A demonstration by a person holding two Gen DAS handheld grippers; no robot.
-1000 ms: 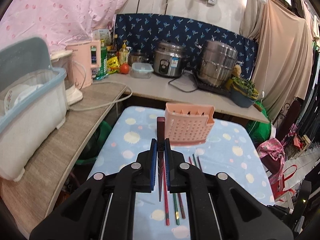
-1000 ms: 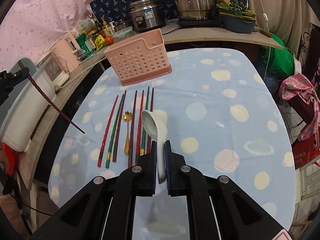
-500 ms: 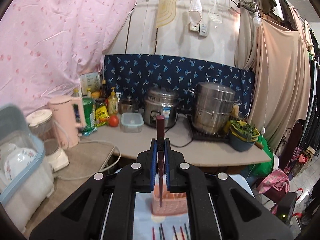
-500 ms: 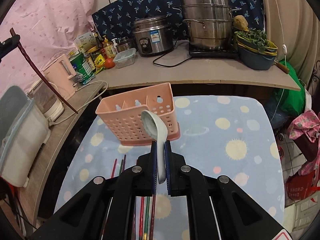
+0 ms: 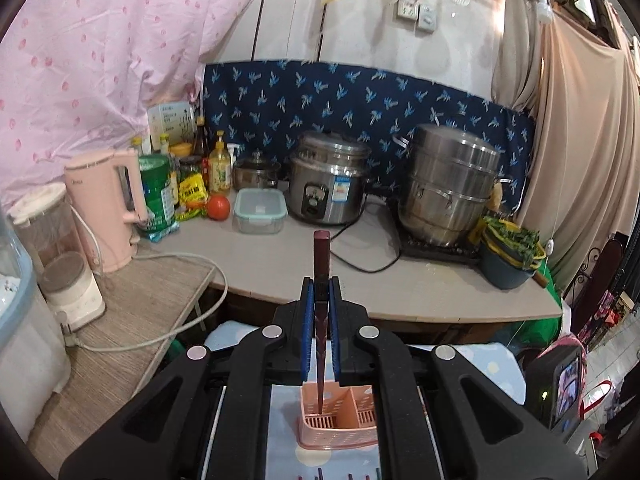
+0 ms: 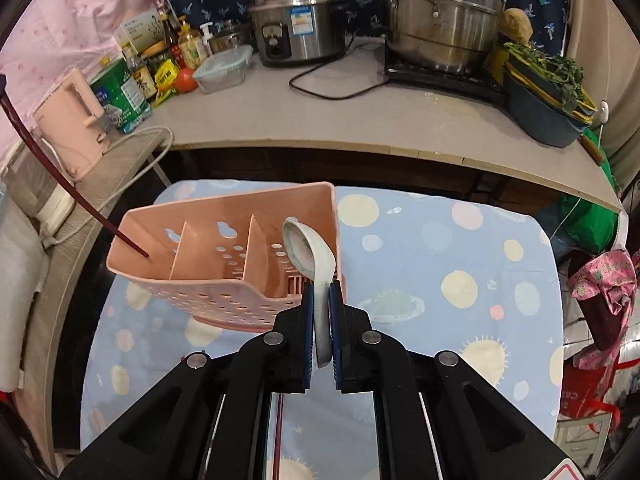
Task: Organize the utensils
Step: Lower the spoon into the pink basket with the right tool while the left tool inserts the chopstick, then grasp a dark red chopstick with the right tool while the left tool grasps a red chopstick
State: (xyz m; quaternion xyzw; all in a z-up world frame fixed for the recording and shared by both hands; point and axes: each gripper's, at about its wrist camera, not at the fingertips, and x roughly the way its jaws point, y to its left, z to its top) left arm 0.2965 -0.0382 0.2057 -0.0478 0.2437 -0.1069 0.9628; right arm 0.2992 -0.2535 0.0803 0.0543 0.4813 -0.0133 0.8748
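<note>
A pink slotted utensil basket (image 6: 224,280) with three compartments stands on the blue spotted tablecloth (image 6: 440,264). My left gripper (image 5: 321,292) is shut on a dark red chopstick (image 5: 321,320) held upright; its thin tip (image 6: 142,254) dips into the basket's left compartment. The basket (image 5: 340,420) shows below the left gripper. My right gripper (image 6: 320,304) is shut on the handle of a white ceramic spoon (image 6: 310,256), whose bowl hovers over the basket's right compartment. The ends of several chopsticks (image 5: 348,474) lie on the cloth at the bottom edge.
A counter (image 6: 320,120) behind the table holds a rice cooker (image 6: 300,20), a steel steamer pot (image 6: 440,24), a lidded box (image 6: 224,68), bottles, a tomato and a pink kettle (image 6: 76,120). A bowl of greens (image 6: 548,92) sits at right. A white cable (image 6: 132,176) hangs at left.
Both grippers moved forward from above the row of chopsticks to the basket. The chopstick tip now reaches into the left compartment and the spoon hangs over the right one.
</note>
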